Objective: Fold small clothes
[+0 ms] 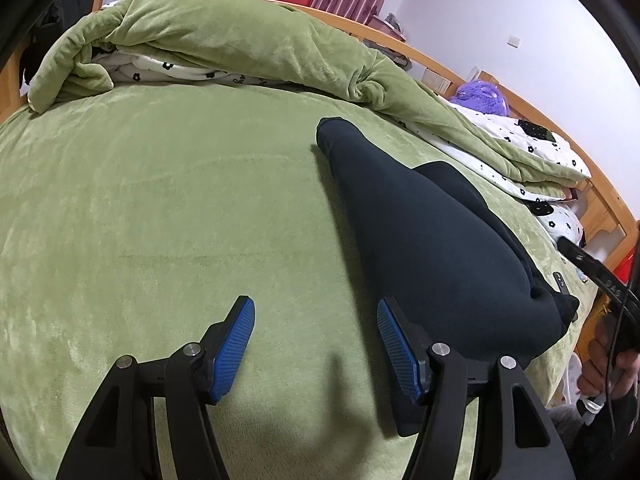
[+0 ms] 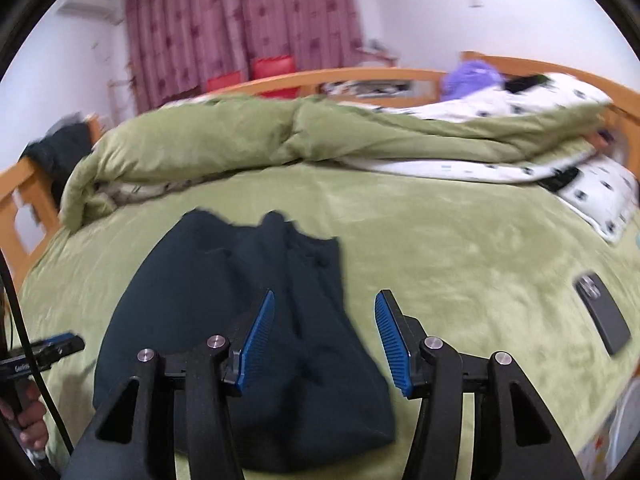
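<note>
A dark navy knit garment (image 2: 244, 320), folded into a thick wedge, lies on the green plush bed cover (image 1: 160, 200), towards the near edge of the bed where the person stands. Its narrow end points towards the rumpled green quilt with a white flower-print lining (image 1: 224, 48) heaped along the far edge.

The left gripper (image 1: 316, 336), black with blue ribbed pads, hovers over bare cover just beside the garment's wide end, its jaws spread with nothing between them. The right gripper (image 2: 324, 332) is above the garment's right side, its jaws also parted; cloth shows below the gap, but the pads do not press on it.

A dark rectangular phone (image 2: 602, 316) lies face down on the cover near the bed's right edge, well apart from the garment. A purple plush toy (image 1: 482, 96) sits by the wooden bed frame (image 1: 440, 64) at the far right corner. Pink patterned curtains (image 2: 240, 28) hang behind.
</note>
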